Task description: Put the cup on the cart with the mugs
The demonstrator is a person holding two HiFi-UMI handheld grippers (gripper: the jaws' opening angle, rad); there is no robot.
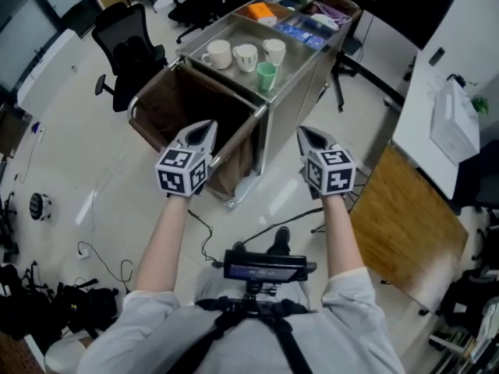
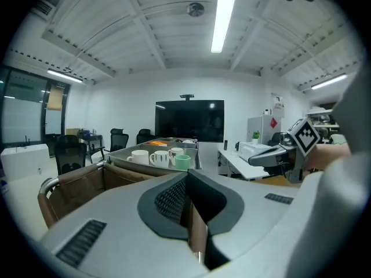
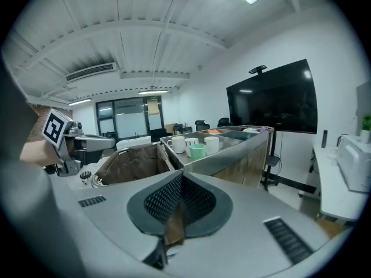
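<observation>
At the far left of the head view, black office chairs [image 1: 125,49] stand on the pale floor [image 1: 86,178]. Just right of them a brown bag [image 1: 175,104] hangs open in a metal frame fixed to the left side of the cart [image 1: 292,92].

The left hand-held gripper [image 1: 207,126] is held out in front of the person, and its tip shows over the bag's near edge. In its own view the jaws are clenched together with nothing between them, and it points toward the cart.

On the cart's steel top, three white mugs [image 1: 245,54] stand in a row. The green cup [image 1: 267,75] stands upright just in front of them, closest to the middle and right mugs and near the top's front rim. No gripper touches it. Behind the mugs, compartments [image 1: 300,18] hold orange, blue and purple items too small to name.

The right hand-held gripper [image 1: 305,134] is level with the left one, well apart from it and just off the cart's near right corner. Its jaws are also pressed together and empty.

Further right is a wooden table [image 1: 405,224], and beyond it a white table [image 1: 421,107] carries a white box-like device [image 1: 454,121].
</observation>
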